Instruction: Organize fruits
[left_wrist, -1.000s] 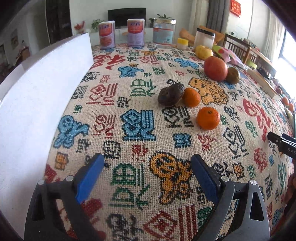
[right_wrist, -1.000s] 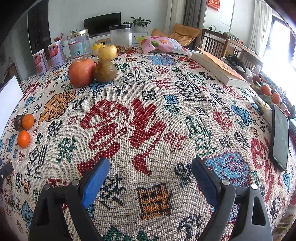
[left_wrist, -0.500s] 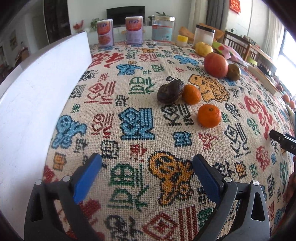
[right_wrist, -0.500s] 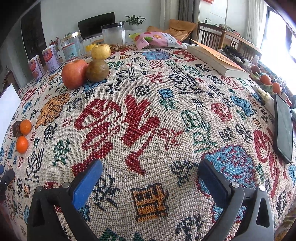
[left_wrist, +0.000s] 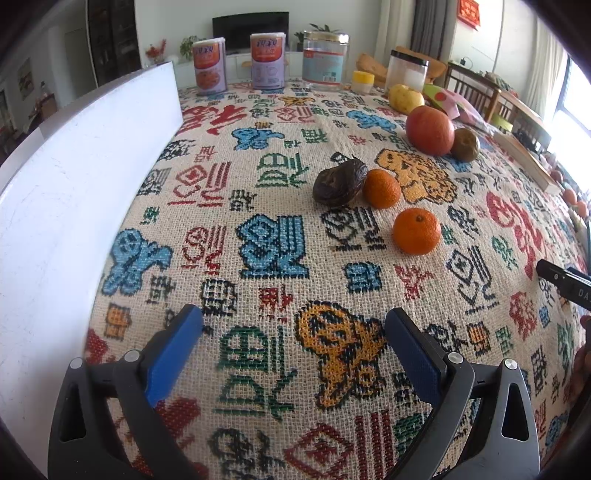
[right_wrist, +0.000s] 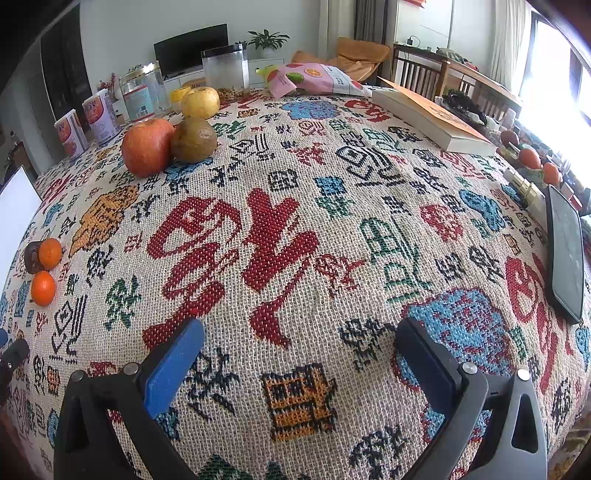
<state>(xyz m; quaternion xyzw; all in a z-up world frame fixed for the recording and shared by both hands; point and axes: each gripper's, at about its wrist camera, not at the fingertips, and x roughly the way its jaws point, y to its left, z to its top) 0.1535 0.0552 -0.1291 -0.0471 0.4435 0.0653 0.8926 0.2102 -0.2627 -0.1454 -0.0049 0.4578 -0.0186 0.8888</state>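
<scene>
Right tongs (right_wrist: 295, 354) wider; can labels (left_wrist: 267, 51) perhaps Chinese.

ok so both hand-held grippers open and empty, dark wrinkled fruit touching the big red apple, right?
Not quite. The left wrist view shows the dark wrinkled fruit touching a small orange; the red apple sits farther back. Left hand-held gripper and right hand-held gripper are open, empty.

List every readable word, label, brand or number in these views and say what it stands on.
"DA", cut off at the frame edge: on the right gripper's black body.
Two purple-and-white cans: print too blurred to read.
Clear jar: label too small to read.
Pink snack bag: print blurred.
Woven tablecloth: stylised character patterns, none I can read.
</scene>
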